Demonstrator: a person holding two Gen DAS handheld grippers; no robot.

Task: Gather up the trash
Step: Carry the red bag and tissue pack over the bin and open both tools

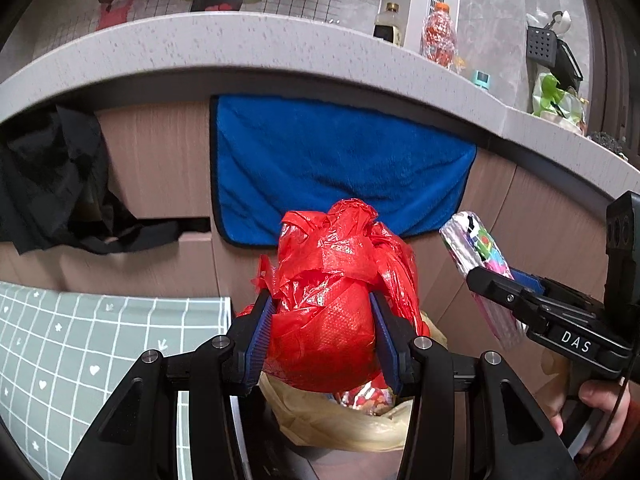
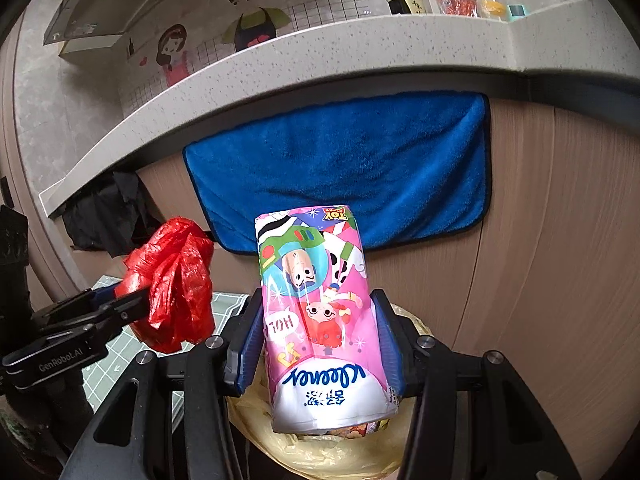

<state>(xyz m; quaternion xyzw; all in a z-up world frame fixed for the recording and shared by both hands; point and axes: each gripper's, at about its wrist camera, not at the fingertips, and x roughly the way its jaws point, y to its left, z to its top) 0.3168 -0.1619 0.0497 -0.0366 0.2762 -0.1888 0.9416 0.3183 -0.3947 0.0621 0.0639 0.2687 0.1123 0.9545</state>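
- Along the back, at twelve o'clock: speckled grey countertop (image 1: 248, 36) curving across, cartoon wall stickers (image 2: 208, 40) above, wood-grain cabinet front (image 2: 560, 220) below
- Draped over the cabinet front: blue towel (image 1: 340, 160); black cloth (image 1: 52, 184) hanging at nine o'clock
- Down at six o'clock, beneath both tools: yellowish bin bag (image 1: 340, 424), mouth open, wrappers inside
- Left gripper (image 1: 324, 320) clamped on crumpled red plastic bag (image 1: 336, 300), held just above the bin bag
- Right gripper (image 2: 320, 332) clamped on pink tissue pack (image 2: 316, 320), upside down, also just above the bin bag
- Only from the left wrist: green grid-patterned mat (image 1: 100, 352) at eight o'clock, hand (image 1: 600, 404) on the right tool's grip at four o'clock, black wall rack (image 1: 548, 48) at two o'clock
- Only from the right wrist: range hood (image 2: 88, 28) at ten o'clock
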